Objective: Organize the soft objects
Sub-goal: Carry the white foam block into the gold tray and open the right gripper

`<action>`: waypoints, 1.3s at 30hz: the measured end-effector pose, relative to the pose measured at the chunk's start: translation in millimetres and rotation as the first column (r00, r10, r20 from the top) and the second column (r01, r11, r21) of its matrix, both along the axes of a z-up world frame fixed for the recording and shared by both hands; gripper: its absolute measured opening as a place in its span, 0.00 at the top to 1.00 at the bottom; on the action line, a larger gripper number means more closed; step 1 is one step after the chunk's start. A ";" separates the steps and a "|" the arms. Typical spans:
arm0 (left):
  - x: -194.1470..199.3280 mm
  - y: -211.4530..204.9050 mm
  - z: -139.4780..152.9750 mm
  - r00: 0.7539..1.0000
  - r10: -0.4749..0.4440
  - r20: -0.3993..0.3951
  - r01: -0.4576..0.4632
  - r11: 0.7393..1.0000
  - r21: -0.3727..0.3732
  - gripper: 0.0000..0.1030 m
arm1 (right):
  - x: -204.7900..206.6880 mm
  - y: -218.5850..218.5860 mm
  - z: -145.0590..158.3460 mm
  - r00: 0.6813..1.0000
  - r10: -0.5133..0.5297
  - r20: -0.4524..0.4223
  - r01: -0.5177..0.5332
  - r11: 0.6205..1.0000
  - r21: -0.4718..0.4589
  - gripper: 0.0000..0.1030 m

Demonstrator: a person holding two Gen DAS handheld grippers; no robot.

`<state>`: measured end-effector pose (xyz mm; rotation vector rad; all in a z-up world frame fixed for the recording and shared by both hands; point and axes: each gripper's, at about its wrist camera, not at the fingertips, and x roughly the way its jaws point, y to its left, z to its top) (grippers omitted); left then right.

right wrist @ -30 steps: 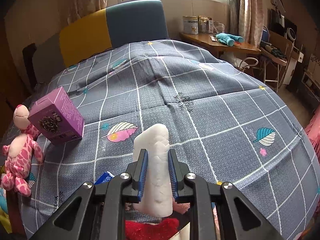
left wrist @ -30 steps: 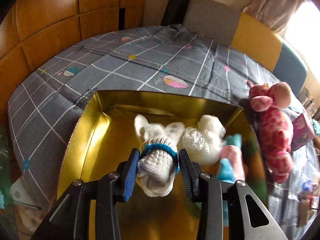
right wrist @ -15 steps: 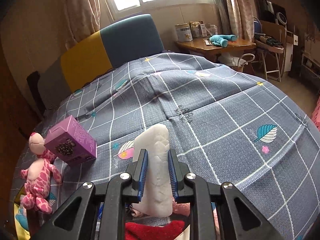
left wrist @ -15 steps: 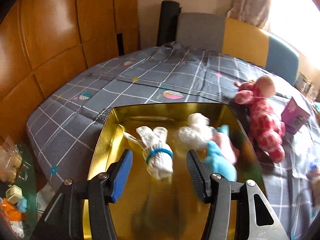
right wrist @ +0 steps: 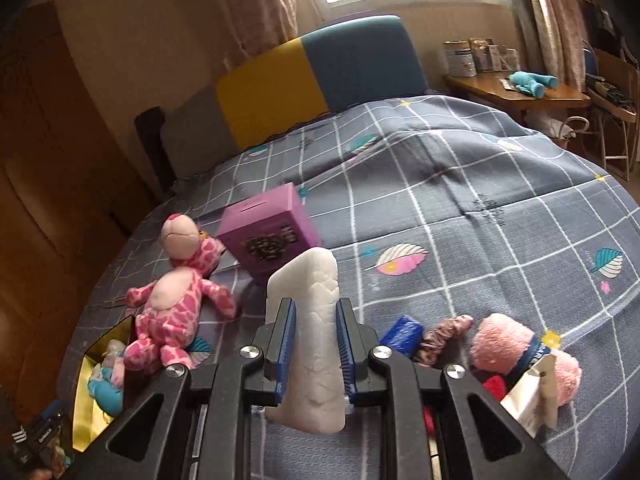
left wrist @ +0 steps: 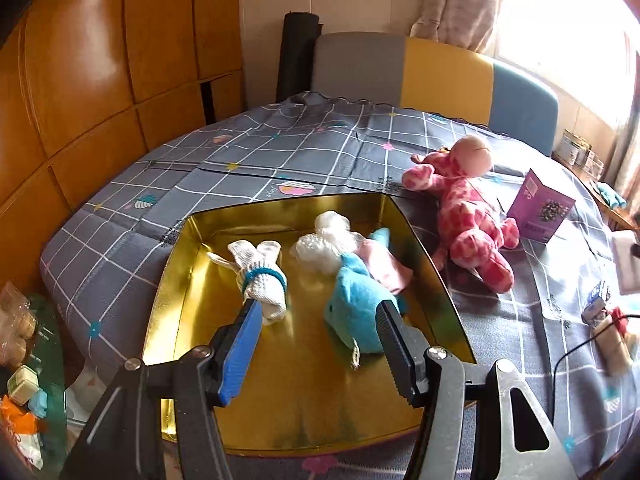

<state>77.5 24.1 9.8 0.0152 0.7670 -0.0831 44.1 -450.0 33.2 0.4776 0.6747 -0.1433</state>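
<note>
Gold box [left wrist: 176, 280]: it sits on the bed [left wrist: 320, 148] at the near corner, open at the top. This is the landmark.
White sock bundle [left wrist: 262, 280]: inside the gold box, on the left part of its floor, with a blue band around it. It lies free, nothing grips it.
Blue plush toy [left wrist: 358, 296]: inside the gold box, right of the sock bundle.
White fluffy toy [left wrist: 328, 242]: inside the gold box, behind the blue plush toy and touching it.
Pink cloth [left wrist: 384, 266]: inside the gold box, against its right wall.
Left hand-held gripper [left wrist: 316, 338]: over the near part of the gold box. Its jaws have just been opening and now stand apart with nothing between them.
Right hand-held gripper [right wrist: 314, 344]: away from the gold box, over the bed. Its jaws are squeezed tight on a white foam pad [right wrist: 310, 320], which stands upright between them.
Pink spotted plush [left wrist: 470, 212]: on the bed just outside the right wall of the gold box.
Purple box [left wrist: 540, 208]: on the bed, past the pink spotted plush from the gold box.
</note>
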 end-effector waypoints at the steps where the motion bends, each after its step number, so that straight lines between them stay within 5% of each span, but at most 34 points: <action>1: -2.0 -0.9 0.0 1.000 -0.001 0.001 0.001 1.000 -0.001 0.42 | 2.4 9.3 2.3 1.000 0.026 0.004 -0.026 1.000 0.004 0.81; 11: -10.8 13.9 3.0 1.000 0.008 0.024 -0.008 1.000 -0.023 0.42 | 22.6 119.7 18.8 0.947 0.318 0.047 -0.322 0.942 0.096 0.81; 17: -19.3 35.5 7.1 0.998 0.049 0.046 -0.048 0.999 -0.015 0.42 | 46.2 209.6 15.2 0.846 0.529 0.065 -0.530 0.823 0.205 0.81; 25: -25.7 72.4 7.1 0.991 0.125 0.045 -0.124 0.992 -0.035 0.40 | 87.4 340.6 3.8 0.716 0.698 0.022 -0.683 0.693 0.230 0.81; 35: -28.4 95.2 -2.2 0.988 0.155 0.025 -0.153 0.985 -0.084 0.40 | 134.1 417.3 -47.5 0.718 0.665 -0.205 -0.665 0.743 0.080 0.76; 39: -27.4 96.8 -6.2 0.988 0.154 0.013 -0.152 0.984 -0.095 0.40 | 136.0 413.0 -54.4 0.722 0.658 -0.215 -0.655 0.749 0.096 0.59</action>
